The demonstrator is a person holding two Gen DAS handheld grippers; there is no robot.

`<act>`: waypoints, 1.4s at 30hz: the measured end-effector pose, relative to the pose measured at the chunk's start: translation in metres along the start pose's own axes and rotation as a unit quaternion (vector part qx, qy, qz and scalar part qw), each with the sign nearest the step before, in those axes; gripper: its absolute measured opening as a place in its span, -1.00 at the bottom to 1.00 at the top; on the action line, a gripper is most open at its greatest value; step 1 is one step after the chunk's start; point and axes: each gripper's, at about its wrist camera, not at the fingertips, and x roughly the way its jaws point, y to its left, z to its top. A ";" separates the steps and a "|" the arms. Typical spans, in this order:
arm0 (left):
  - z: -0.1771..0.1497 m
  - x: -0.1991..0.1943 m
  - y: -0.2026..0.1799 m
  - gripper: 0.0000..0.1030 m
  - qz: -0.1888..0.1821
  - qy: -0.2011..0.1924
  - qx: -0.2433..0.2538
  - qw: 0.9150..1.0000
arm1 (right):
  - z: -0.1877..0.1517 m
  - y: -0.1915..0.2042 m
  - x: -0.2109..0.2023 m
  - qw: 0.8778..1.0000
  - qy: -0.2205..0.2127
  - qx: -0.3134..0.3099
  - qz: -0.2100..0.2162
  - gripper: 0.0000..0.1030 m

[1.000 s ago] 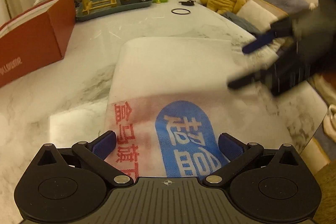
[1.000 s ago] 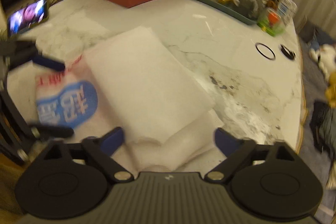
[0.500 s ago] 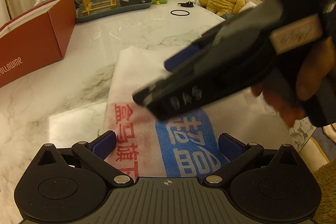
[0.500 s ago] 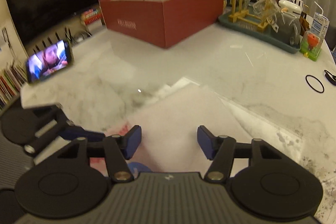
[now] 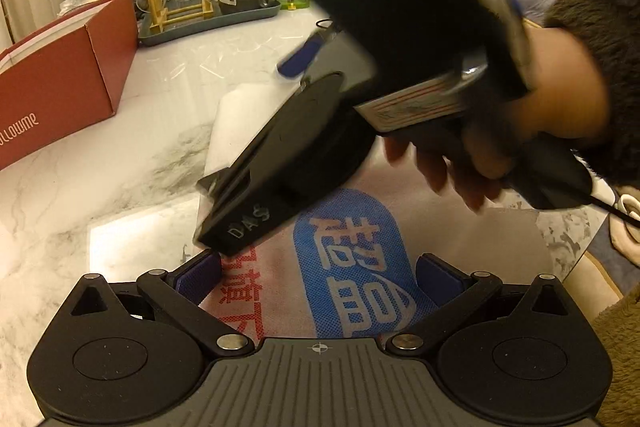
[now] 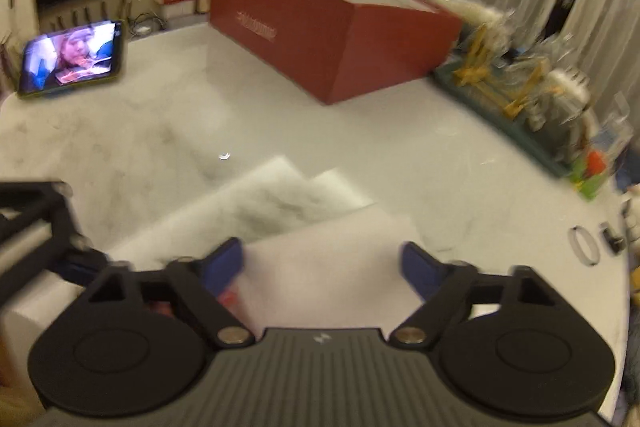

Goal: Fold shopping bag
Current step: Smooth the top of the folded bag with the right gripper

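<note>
On the white marble table [image 5: 120, 131], the flat white printed cloth shopping bag [image 5: 352, 267] runs near to far — my left gripper [image 5: 318, 273] and right gripper [image 6: 322, 263] both gape above its near end.

The shopping bag [image 5: 352, 267] lies flat on the desk before me, white non-woven fabric, folded over, its blue logo patch and red characters facing up nearest me.

My left wrist camera sits low over the tabletop [image 5: 120, 195], looking along its fingers [image 5: 200, 273] toward the dish tray [image 5: 208, 21]. My right wrist camera faces across toward the red box [image 6: 332, 43]. Both views share the box [image 5: 60, 75] and the white shopping bag [image 5: 240, 115].
</note>
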 end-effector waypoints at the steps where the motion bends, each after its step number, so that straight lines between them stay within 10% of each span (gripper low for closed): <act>1: 0.000 0.000 0.000 1.00 0.000 0.000 0.001 1.000 | -0.003 0.001 0.003 1.000 -0.004 -0.004 -0.012 1.00; 6: 0.000 0.000 -0.001 1.00 0.000 0.000 0.001 1.000 | 0.002 -0.020 0.016 0.999 0.009 0.030 0.034 1.00; 9: -0.001 0.000 -0.002 1.00 0.001 0.000 -0.001 1.000 | 0.008 -0.023 0.025 0.999 0.001 0.015 -0.043 1.00; 22: -0.004 -0.001 -0.005 1.00 -0.001 -0.004 0.002 1.000 | 0.015 -0.041 0.041 0.986 -0.011 -0.085 -0.141 0.86; 28: -0.005 -0.002 -0.004 1.00 -0.003 -0.006 0.005 1.000 | -0.010 -0.053 -0.041 0.997 -0.065 0.045 -0.015 0.96; 42: 0.000 0.002 -0.003 1.00 -0.003 0.006 0.010 1.000 | -0.128 -0.038 -0.107 0.989 0.062 0.121 0.063 0.85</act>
